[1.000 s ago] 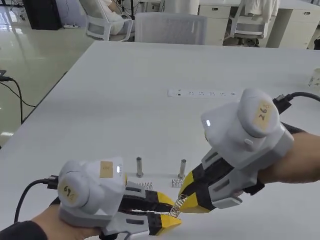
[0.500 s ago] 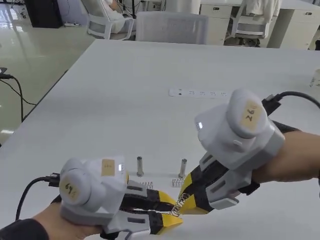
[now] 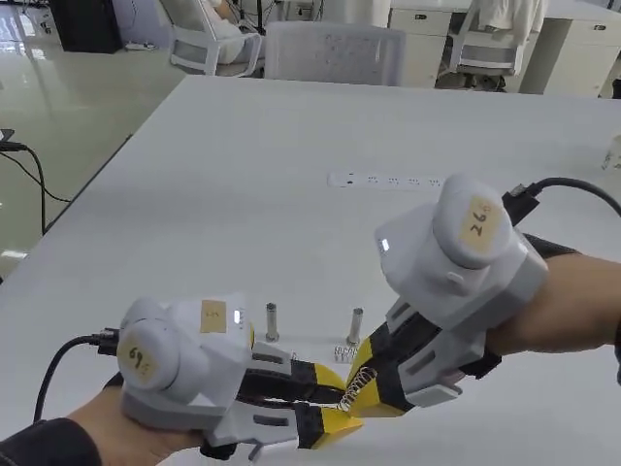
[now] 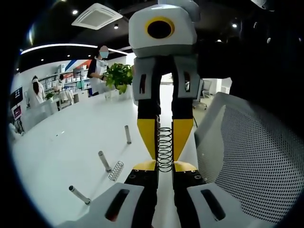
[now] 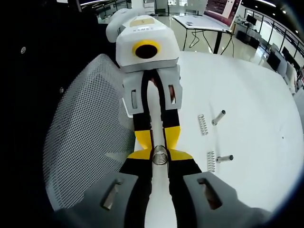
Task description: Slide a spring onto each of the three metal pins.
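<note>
A spring [image 3: 357, 388] is held low over the white worktop [image 3: 291, 175] between two facing grippers. The left gripper [image 4: 165, 166] and right gripper [image 5: 160, 156] each have their jaws narrowed onto one end of it. Metal pins [image 4: 104, 160] stand nearby, with loose springs [image 5: 203, 124] lying beside them.

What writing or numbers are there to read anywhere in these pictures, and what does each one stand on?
"26": handwritten on the tan sticker on the white rounded back of the right gripper.
"69", or close to it: handwritten on a second tan sticker on the white back of the left gripper.
Too faint to read: a third tan sticker on top of the left gripper.
</note>
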`<state>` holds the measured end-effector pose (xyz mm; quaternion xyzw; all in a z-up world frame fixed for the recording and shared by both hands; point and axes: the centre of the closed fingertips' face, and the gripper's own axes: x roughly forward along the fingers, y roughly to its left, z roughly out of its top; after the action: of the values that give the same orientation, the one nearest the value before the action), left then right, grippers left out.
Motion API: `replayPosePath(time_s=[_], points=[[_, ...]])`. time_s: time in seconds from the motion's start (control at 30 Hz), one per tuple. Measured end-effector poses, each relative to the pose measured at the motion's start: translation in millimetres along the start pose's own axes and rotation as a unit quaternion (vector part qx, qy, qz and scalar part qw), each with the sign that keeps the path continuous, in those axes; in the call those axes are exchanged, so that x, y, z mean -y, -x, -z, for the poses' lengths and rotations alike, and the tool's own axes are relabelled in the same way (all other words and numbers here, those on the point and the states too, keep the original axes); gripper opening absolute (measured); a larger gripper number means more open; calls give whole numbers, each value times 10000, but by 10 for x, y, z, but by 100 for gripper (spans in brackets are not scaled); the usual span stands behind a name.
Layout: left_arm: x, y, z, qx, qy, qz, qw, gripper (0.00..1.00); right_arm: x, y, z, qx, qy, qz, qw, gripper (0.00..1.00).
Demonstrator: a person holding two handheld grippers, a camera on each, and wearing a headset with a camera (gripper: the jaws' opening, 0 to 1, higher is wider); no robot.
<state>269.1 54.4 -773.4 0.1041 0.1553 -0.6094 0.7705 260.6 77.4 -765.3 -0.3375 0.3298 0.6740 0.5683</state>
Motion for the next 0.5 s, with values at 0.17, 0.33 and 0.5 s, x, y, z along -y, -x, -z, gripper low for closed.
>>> replayPosePath(time_s=[0.17, 0.33, 0.5], points=[[-25, -13, 20, -17, -16, -56, 10000, 8, 24, -9, 16, -70, 15, 65, 10000, 13], [-48, -2, 4, 38, -12, -114, 9999, 9, 48, 6, 5, -67, 8, 99, 9999, 13], [-66, 5, 18, 35, 58, -153, 9999, 15, 81, 25, 21, -84, -27, 146, 9999, 13]])
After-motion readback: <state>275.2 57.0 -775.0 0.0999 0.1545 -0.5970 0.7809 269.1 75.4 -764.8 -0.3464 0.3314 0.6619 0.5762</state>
